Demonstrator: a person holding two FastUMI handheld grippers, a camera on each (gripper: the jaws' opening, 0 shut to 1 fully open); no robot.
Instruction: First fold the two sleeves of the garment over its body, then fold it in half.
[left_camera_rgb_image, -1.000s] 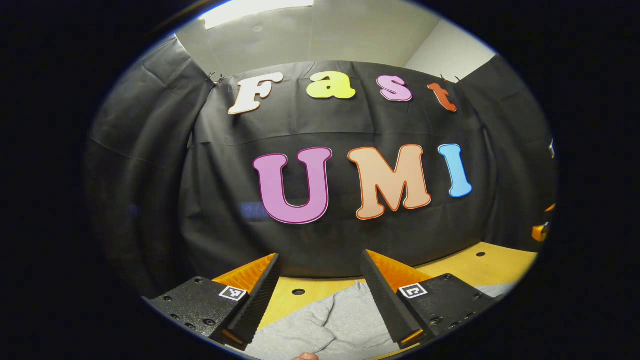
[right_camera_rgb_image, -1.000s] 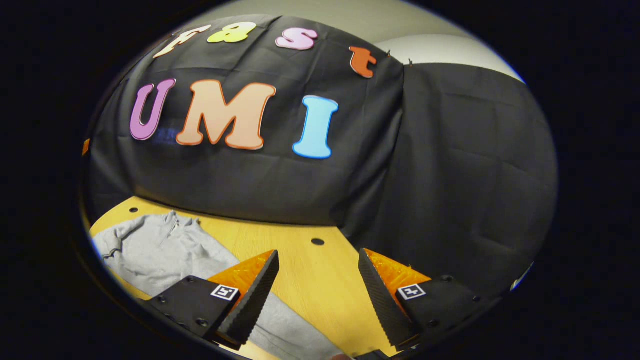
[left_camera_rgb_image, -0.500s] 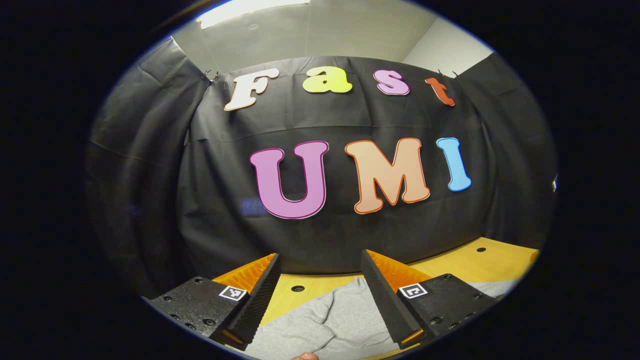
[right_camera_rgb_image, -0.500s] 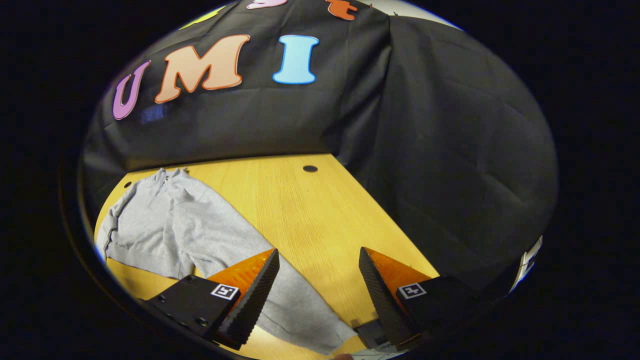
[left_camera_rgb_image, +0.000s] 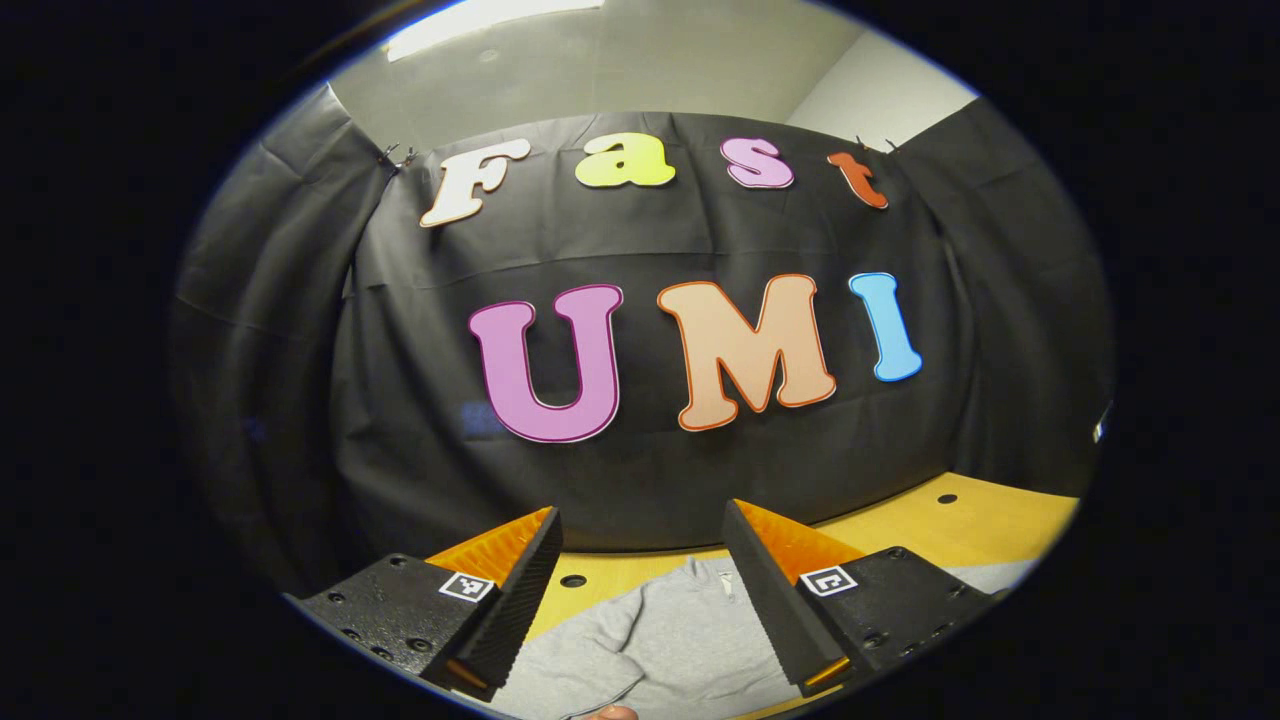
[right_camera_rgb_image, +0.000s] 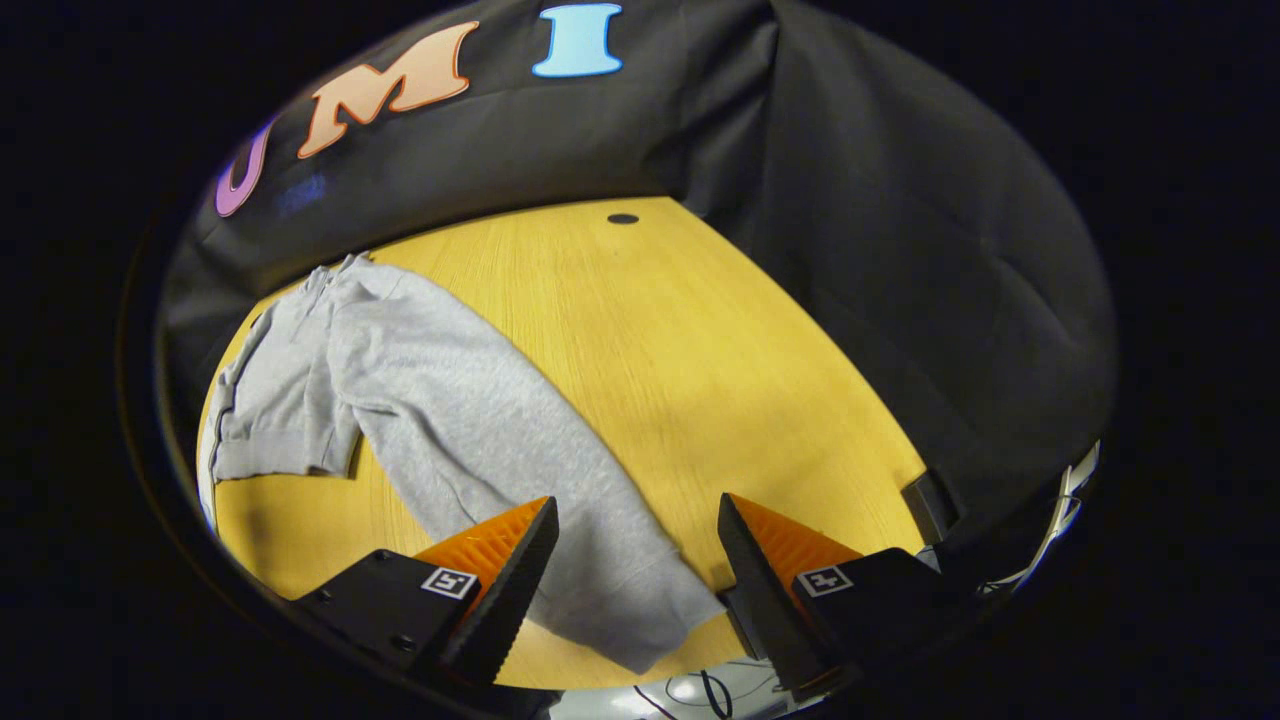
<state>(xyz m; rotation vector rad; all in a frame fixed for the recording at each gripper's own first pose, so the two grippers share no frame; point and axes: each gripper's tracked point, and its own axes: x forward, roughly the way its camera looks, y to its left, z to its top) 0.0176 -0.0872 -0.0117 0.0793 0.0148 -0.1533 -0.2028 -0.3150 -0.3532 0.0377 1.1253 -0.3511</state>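
Observation:
A light grey sweatshirt (right_camera_rgb_image: 300, 380) lies flat on the yellow wooden table (right_camera_rgb_image: 680, 340). In the right gripper view one long sleeve (right_camera_rgb_image: 520, 470) stretches out toward me, its cuff (right_camera_rgb_image: 660, 620) lying near the table's front edge. My right gripper (right_camera_rgb_image: 635, 585) hovers open above that cuff, nothing between its fingers. In the left gripper view the sweatshirt's collar end (left_camera_rgb_image: 670, 630) lies below and between the fingers of my open left gripper (left_camera_rgb_image: 640, 595), which hangs over it and holds nothing.
Black cloth walls close the table at the back and on the right. Small round holes (right_camera_rgb_image: 622, 218) dot the tabletop. Cables (right_camera_rgb_image: 700, 695) and a dark bracket (right_camera_rgb_image: 925, 505) sit at the table's near right edge. Bare wood (right_camera_rgb_image: 760, 400) lies right of the sleeve.
The right gripper has tilted down and drawn back, so the whole sleeve and its cuff have come into sight. The left gripper has swung slightly right. The garment has not moved.

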